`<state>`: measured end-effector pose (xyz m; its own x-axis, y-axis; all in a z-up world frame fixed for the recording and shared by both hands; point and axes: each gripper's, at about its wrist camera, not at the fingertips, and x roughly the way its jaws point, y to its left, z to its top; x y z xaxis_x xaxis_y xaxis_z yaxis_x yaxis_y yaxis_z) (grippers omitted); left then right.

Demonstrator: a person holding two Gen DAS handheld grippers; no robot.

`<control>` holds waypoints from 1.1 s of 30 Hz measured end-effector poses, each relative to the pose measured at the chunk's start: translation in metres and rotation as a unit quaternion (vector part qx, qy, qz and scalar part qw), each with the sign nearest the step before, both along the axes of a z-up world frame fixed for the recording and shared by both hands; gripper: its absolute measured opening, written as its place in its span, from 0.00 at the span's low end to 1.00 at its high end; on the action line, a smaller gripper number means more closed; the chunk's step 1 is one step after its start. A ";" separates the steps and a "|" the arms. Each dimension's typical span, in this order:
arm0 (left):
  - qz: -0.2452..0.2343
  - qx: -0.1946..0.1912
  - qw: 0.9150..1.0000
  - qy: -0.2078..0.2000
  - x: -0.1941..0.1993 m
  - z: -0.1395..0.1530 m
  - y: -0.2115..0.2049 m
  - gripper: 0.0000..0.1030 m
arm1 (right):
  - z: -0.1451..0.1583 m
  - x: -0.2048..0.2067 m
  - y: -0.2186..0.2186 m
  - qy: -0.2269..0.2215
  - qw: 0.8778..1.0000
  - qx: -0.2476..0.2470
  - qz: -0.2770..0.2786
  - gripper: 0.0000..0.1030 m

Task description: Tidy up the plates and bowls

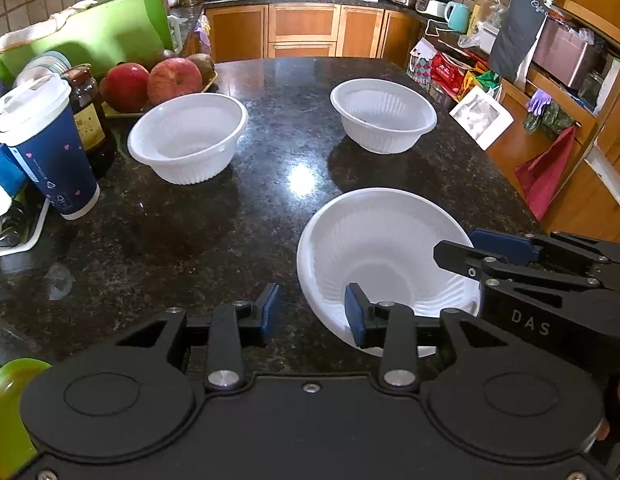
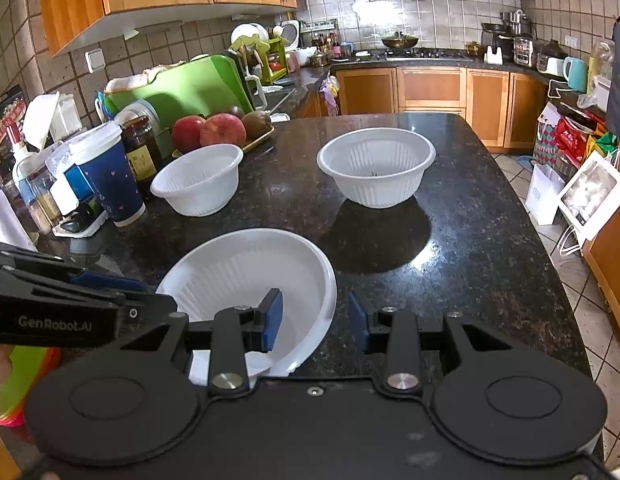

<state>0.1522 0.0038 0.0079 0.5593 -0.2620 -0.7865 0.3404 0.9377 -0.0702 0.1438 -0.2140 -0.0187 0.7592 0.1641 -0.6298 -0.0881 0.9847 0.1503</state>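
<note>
Three white bowls sit apart on the dark stone bench [image 2: 490, 280], and none is nested in another, so the organizing looks barely begun. No plates show on the open part of the bench.

Going left to right, the left bowl [image 2: 198, 180] stands upright towards the far left edge, just beside a blue paper cup [image 2: 108, 178], a dark jar [image 2: 140, 152] and a tray of apples [image 2: 222, 128]. It appears untouched.

The left gripper [image 1: 312, 312] comes next, at the near edge. Its jaws stand partly open and straddle the left rim of the near bowl [image 1: 374, 248]: one pad is outside over the bare bench, the other inside the bowl. The pads do not seem to press the rim, so it holds nothing.

The near bowl lies in the middle of the near edge, tilted, with its mouth towards the cameras.

The right gripper [image 2: 316, 320] straddles the right rim of the same bowl in the same way, one pad inside and one outside over the bench. It too is partly open, with no clear clamp on the rim.

The far right bowl [image 2: 376, 166] stands upright near the far right part of the bench, well apart from the others.

By my judgement, all the stacking remains: the bowls have yet to be gathered into one pile.
</note>
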 end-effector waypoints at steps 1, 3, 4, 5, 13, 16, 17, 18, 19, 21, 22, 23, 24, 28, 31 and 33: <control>0.001 0.001 1.000 -0.003 0.000 0.002 0.000 0.45 | 0.001 0.000 -0.001 -0.002 1.000 0.001 -0.001 0.38; 0.002 0.004 1.000 -0.009 -0.001 0.006 0.001 0.45 | 0.004 -0.001 -0.003 -0.008 1.000 0.001 -0.004 0.38; 0.002 0.006 1.000 -0.012 0.000 0.008 0.001 0.45 | 0.006 -0.002 -0.004 -0.011 1.000 0.001 -0.005 0.38; 0.003 0.008 1.000 -0.016 0.000 0.011 0.000 0.45 | 0.009 -0.002 -0.006 -0.014 1.000 0.001 -0.006 0.38; -0.010 0.024 0.998 -0.060 0.011 0.046 -0.007 0.45 | 0.050 0.003 -0.033 -0.055 0.998 -0.021 -0.018 0.38; -0.020 0.031 0.996 -0.086 0.014 0.063 -0.013 0.45 | 0.071 0.009 -0.046 -0.071 0.997 -0.036 -0.024 0.38; -0.023 0.034 0.995 -0.096 0.015 0.068 -0.015 0.45 | 0.078 0.011 -0.051 -0.077 0.996 -0.042 -0.026 0.38; -0.025 0.037 0.993 -0.107 0.016 0.073 -0.017 0.45 | 0.086 0.013 -0.054 -0.085 0.995 -0.048 -0.028 0.38; -0.028 0.039 0.992 -0.117 0.016 0.078 -0.020 0.45 | 0.091 0.015 -0.057 -0.091 0.994 -0.053 -0.028 0.38; -0.034 0.038 0.991 -0.128 0.020 0.084 -0.024 0.45 | 0.102 0.021 -0.063 -0.102 0.993 -0.061 -0.024 0.38; -0.037 0.036 0.990 -0.129 0.024 0.086 -0.026 0.45 | 0.107 0.024 -0.066 -0.106 0.992 -0.063 -0.024 0.38; -0.039 0.032 0.990 -0.128 0.029 0.088 -0.029 0.45 | 0.110 0.029 -0.068 -0.110 0.992 -0.064 -0.023 0.38; -0.040 0.028 0.991 -0.128 0.034 0.088 -0.031 0.45 | 0.112 0.032 -0.070 -0.113 0.991 -0.065 -0.021 0.38; -0.037 0.023 0.991 -0.124 0.056 0.081 -0.042 0.45 | 0.108 0.053 -0.076 -0.111 0.992 -0.063 -0.016 0.38; -0.040 0.019 0.993 -0.108 0.074 0.070 -0.050 0.45 | 0.095 0.073 -0.078 -0.095 0.994 -0.059 -0.010 0.38; -0.042 0.019 0.994 -0.096 0.086 0.062 -0.054 0.45 | 0.083 0.086 -0.077 -0.080 0.995 -0.056 -0.007 0.38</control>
